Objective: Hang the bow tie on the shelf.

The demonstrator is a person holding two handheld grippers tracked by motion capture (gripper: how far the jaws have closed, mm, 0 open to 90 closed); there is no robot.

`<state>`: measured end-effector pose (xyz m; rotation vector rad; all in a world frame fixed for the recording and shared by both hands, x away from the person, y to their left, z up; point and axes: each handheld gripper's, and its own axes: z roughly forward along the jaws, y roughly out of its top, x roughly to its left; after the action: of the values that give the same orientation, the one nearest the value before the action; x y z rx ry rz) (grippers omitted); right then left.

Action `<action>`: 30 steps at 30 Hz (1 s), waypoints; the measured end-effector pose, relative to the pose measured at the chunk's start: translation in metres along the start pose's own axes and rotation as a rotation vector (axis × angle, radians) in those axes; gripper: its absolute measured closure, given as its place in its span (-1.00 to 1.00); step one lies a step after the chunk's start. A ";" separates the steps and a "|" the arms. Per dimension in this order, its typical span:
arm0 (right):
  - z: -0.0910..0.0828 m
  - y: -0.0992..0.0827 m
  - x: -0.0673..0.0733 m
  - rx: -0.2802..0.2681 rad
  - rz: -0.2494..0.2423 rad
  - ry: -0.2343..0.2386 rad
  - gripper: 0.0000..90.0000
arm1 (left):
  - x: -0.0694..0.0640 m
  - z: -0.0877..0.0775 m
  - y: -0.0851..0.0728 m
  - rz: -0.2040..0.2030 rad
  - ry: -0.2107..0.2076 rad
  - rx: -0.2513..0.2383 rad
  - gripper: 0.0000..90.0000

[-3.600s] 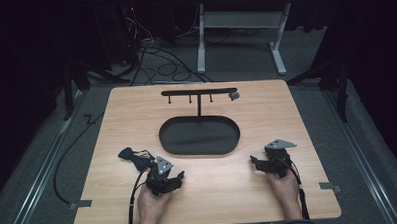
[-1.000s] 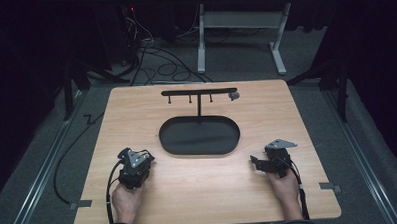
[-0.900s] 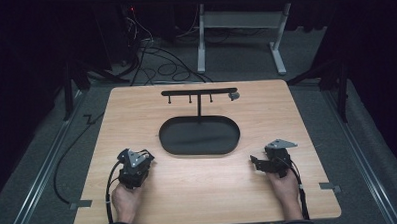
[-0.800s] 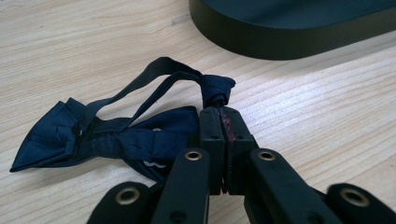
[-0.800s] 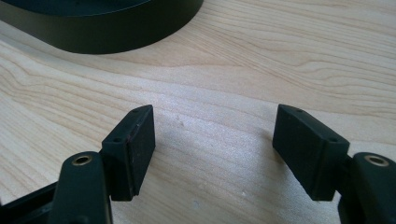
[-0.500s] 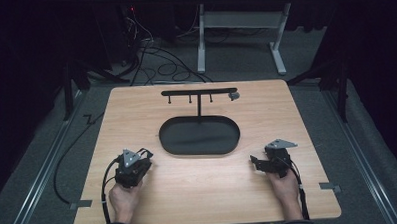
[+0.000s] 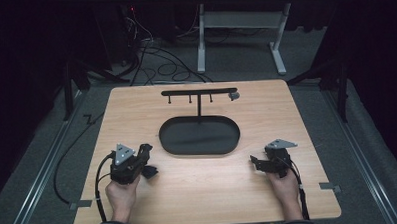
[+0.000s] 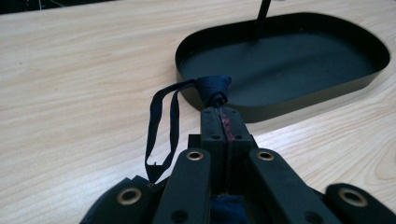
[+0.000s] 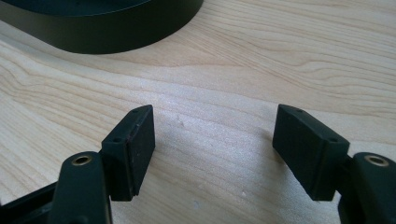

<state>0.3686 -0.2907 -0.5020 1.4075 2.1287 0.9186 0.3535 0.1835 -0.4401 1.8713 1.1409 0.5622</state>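
Near the table's [image 7: 286, 114] left front, from above, the left gripper [image 7: 138, 164] sits by the black oval tray [image 7: 200, 137]; the right gripper [image 7: 268, 162] rests near right. Along the left gripper's [image 8: 219, 105] jaws, a dark blue fabric piece [image 8: 212, 88] (strap loop dangling left) is pinched tight. Along the right gripper [image 9: 212, 149], jaws stand apart over bare wood.
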 end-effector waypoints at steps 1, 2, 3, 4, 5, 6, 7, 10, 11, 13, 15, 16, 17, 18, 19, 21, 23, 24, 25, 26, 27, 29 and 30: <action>0.000 0.000 0.000 -0.001 -0.004 0.000 -0.31 | 0.000 -0.002 0.003 0.004 -0.006 -0.009 0.99; 0.000 0.000 0.000 -0.001 -0.004 0.000 -0.31 | -0.001 -0.003 0.004 0.005 -0.008 -0.014 0.99; 0.000 0.000 0.000 -0.002 -0.004 0.000 -0.31 | -0.001 -0.004 0.006 0.005 -0.011 -0.020 0.99; 0.000 0.000 0.000 -0.001 -0.004 0.000 -0.31 | -0.001 -0.004 0.008 0.006 -0.014 -0.024 0.99; 0.000 0.000 0.000 -0.001 -0.003 0.000 -0.31 | -0.001 -0.005 0.009 0.007 -0.018 -0.029 0.99; 0.000 0.000 0.000 -0.001 -0.003 0.000 -0.31 | -0.001 -0.005 0.009 0.007 -0.018 -0.029 0.99; 0.000 0.000 0.000 -0.001 -0.003 0.000 -0.31 | -0.002 -0.006 0.011 0.009 -0.020 -0.034 0.99; 0.000 0.000 0.000 -0.001 -0.003 0.000 -0.31 | -0.004 -0.007 0.017 0.018 -0.031 -0.049 0.99; 0.000 0.000 0.000 -0.001 -0.003 0.000 -0.31 | -0.004 -0.007 0.017 0.018 -0.031 -0.049 0.99; 0.000 0.000 0.000 -0.001 -0.004 0.000 -0.31 | -0.004 -0.007 0.021 0.029 -0.037 -0.052 0.99; 0.000 0.000 0.000 -0.001 -0.003 0.000 -0.31 | -0.004 -0.007 0.023 0.029 -0.044 -0.059 0.99; 0.000 0.000 0.000 -0.001 -0.003 0.000 -0.31 | -0.004 -0.007 0.024 0.026 -0.049 -0.063 0.99; 0.000 0.000 0.000 -0.001 -0.003 0.000 -0.31 | -0.004 -0.007 0.024 0.026 -0.049 -0.063 0.99; 0.000 0.000 0.000 -0.001 -0.003 0.000 -0.31 | -0.004 -0.007 0.025 0.025 -0.052 -0.066 0.99; 0.000 0.000 0.000 -0.001 -0.003 0.000 -0.31 | -0.003 -0.007 0.027 0.020 -0.061 -0.076 0.99; 0.000 0.000 0.000 -0.001 -0.003 -0.001 -0.31 | -0.003 -0.007 0.028 0.016 -0.067 -0.079 0.99; 0.000 0.000 0.000 -0.001 -0.004 0.000 -0.31 | -0.004 -0.007 0.032 0.024 -0.071 -0.081 0.99; 0.000 0.000 0.000 -0.001 -0.004 0.000 -0.31 | -0.004 -0.007 0.032 0.024 -0.071 -0.081 0.99; 0.000 0.000 0.000 -0.001 -0.004 0.000 -0.31 | -0.005 -0.006 0.033 0.027 -0.072 -0.079 0.99; 0.000 0.000 0.000 -0.001 -0.004 0.000 -0.31 | -0.006 -0.005 0.035 0.033 -0.076 -0.078 0.99; 0.000 0.000 0.000 -0.001 -0.004 0.000 -0.31 | -0.006 -0.005 0.035 0.033 -0.076 -0.078 0.99; 0.000 0.000 0.000 -0.001 -0.004 0.000 -0.31 | -0.007 -0.005 0.039 0.038 -0.083 -0.083 0.99; 0.000 0.000 0.000 -0.001 -0.004 0.000 -0.31 | -0.007 -0.005 0.041 0.037 -0.086 -0.085 0.99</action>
<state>0.3687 -0.2909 -0.5021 1.4020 2.1298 0.9184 0.3669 0.1703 -0.4029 1.8294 1.0131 0.5373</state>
